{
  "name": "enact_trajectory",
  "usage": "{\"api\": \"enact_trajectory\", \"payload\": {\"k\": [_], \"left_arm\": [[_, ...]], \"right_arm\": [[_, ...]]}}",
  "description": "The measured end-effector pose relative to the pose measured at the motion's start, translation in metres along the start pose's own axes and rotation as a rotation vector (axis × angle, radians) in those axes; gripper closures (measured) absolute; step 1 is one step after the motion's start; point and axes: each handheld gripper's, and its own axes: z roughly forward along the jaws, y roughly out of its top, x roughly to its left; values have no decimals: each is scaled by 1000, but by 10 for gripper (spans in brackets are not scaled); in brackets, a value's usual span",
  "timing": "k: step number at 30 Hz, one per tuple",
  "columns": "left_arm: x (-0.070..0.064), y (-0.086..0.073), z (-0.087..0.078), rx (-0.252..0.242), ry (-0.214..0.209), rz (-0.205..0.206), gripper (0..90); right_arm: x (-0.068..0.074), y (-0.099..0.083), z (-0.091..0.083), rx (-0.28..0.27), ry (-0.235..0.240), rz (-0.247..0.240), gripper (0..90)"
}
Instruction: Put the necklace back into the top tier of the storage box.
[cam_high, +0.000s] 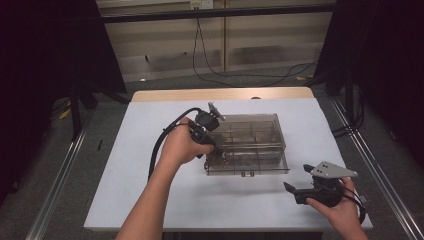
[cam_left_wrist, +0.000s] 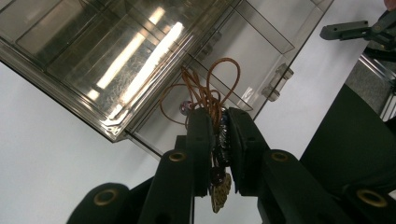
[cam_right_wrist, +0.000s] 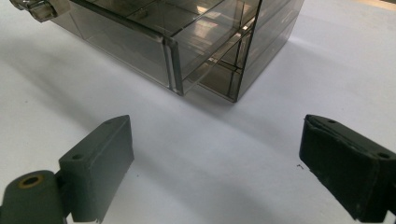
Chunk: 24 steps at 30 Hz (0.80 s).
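A smoky clear compartment box sits in the middle of the white table. My left gripper is at the box's near left corner, tips down into it. In the left gripper view, my left gripper is shut on a brown cord necklace. The necklace's loops rise over a compartment of the box, and a gold pendant hangs below the jaws. My right gripper rests low at the table's near right, open and holding nothing. The right gripper faces a corner of the box.
The box's front latches face the near side. White table surface spreads left and in front of the box. Metal rails run along both table sides, and cables lie on the floor beyond.
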Motion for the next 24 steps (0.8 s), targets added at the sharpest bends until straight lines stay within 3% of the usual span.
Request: {"api": "enact_trajectory", "payload": {"k": [24], "left_arm": [[-5,10,8,-21,2,18,797]], "right_arm": [[0,0,0,-1,0,1,96]]}}
